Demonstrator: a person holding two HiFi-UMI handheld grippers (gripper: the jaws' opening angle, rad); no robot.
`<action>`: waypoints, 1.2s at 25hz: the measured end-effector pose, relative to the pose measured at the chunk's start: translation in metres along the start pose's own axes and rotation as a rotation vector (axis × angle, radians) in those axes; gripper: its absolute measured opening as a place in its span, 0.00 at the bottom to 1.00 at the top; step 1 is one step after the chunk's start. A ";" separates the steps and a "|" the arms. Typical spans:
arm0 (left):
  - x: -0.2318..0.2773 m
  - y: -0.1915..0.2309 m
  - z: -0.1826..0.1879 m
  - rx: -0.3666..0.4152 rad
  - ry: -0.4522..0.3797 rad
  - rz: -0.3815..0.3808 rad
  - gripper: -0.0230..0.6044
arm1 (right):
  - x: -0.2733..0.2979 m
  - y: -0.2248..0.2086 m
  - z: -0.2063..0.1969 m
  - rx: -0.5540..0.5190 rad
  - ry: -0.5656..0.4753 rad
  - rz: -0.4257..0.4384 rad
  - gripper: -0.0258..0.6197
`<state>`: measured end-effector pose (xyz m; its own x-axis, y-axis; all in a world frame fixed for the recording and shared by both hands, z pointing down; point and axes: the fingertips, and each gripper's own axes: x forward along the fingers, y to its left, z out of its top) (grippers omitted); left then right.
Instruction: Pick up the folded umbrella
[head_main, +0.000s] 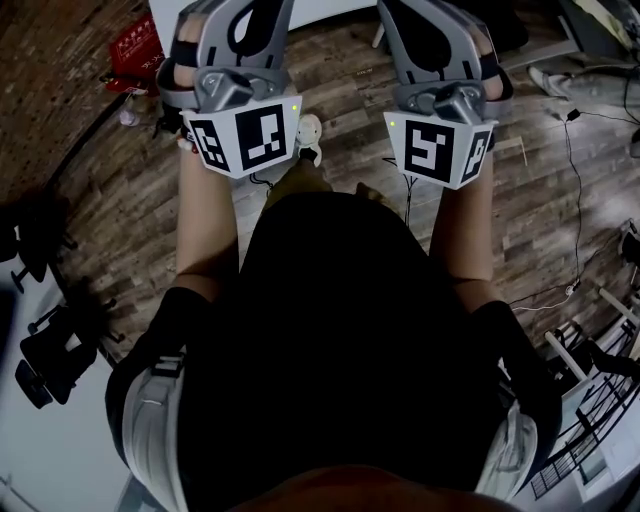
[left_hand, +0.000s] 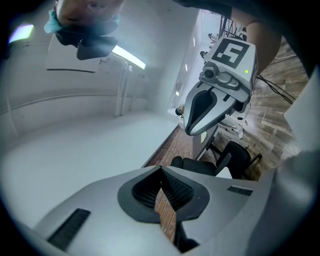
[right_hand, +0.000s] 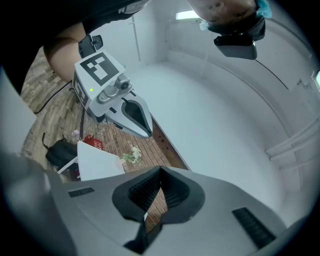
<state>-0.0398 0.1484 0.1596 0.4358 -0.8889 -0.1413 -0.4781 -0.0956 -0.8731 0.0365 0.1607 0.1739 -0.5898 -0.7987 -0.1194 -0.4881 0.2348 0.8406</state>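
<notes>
No folded umbrella shows in any view. In the head view my left gripper (head_main: 243, 30) and right gripper (head_main: 432, 30) are held side by side in front of the person's dark torso, above a wooden floor, pointing away. In the left gripper view the left gripper's jaws (left_hand: 161, 172) meet at the tips with nothing between them, and the right gripper (left_hand: 220, 95) hangs beside it. The right gripper's own jaws (right_hand: 160, 172) are likewise together and empty, with the left gripper (right_hand: 117, 105) alongside. Both grippers face a white wall (left_hand: 75, 130).
A white table (right_hand: 97, 160), a red box (right_hand: 92, 142) and small white flowers (right_hand: 131, 156) are on the wooden floor by the wall. A black office chair (left_hand: 220, 160) stands ahead on the right. Cables (head_main: 580, 150) run over the floor at the right, and dark chairs (head_main: 45, 350) stand at the left.
</notes>
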 end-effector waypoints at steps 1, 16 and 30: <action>0.005 0.003 -0.006 -0.003 -0.003 -0.003 0.06 | 0.007 0.000 -0.002 0.000 0.006 -0.001 0.08; 0.060 0.027 -0.078 -0.039 -0.005 -0.022 0.06 | 0.092 -0.002 -0.031 -0.010 0.086 0.012 0.08; 0.100 0.033 -0.115 -0.035 0.004 -0.053 0.06 | 0.140 -0.007 -0.053 0.003 0.109 0.010 0.08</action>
<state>-0.0991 0.0047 0.1705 0.4580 -0.8841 -0.0931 -0.4810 -0.1584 -0.8623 -0.0083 0.0178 0.1791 -0.5211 -0.8519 -0.0531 -0.4848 0.2442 0.8398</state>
